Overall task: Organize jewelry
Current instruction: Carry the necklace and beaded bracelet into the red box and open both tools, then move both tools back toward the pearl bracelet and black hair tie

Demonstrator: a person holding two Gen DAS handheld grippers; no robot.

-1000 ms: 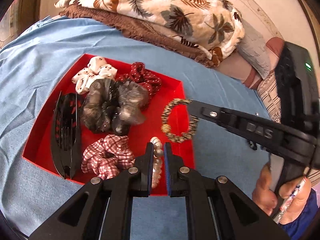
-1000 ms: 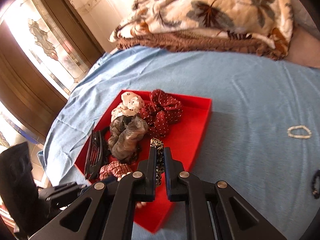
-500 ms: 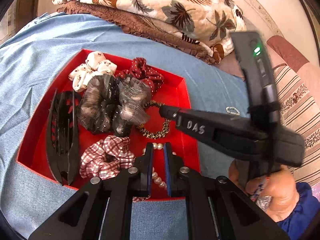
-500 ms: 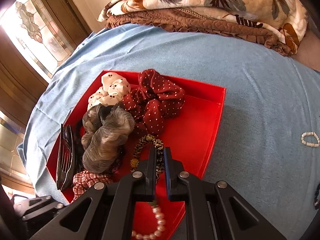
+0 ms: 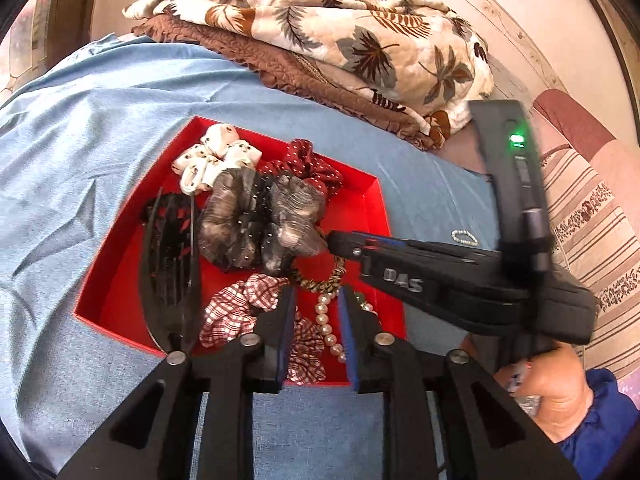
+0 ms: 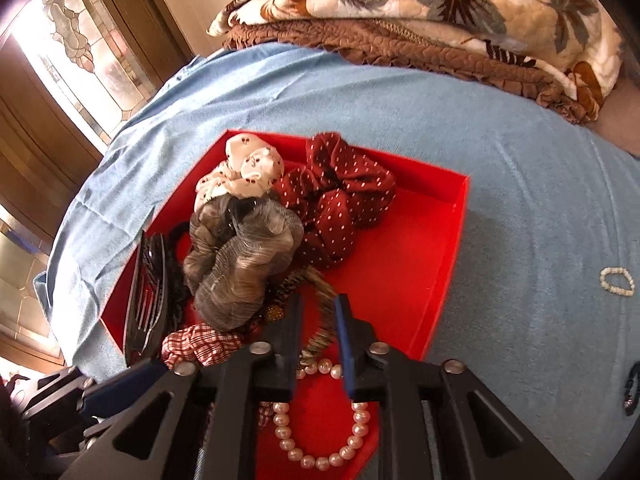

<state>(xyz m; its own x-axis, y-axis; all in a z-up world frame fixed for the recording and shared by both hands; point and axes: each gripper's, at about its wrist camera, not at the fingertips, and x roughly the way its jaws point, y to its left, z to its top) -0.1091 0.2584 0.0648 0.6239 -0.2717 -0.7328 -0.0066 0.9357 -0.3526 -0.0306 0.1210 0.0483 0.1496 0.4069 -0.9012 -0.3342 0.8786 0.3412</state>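
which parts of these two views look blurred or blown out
Left wrist view: the right tongs are smeared by motion, the red tray sharp. Right wrist view: the brown beaded bracelet is streaked, the window blown out.

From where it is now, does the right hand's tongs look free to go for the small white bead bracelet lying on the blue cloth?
Probably yes. The white bead bracelet lies alone on the blue cloth, outside the red tray. The right tongs are opening over the tray, pads off the leopard bracelet between them.
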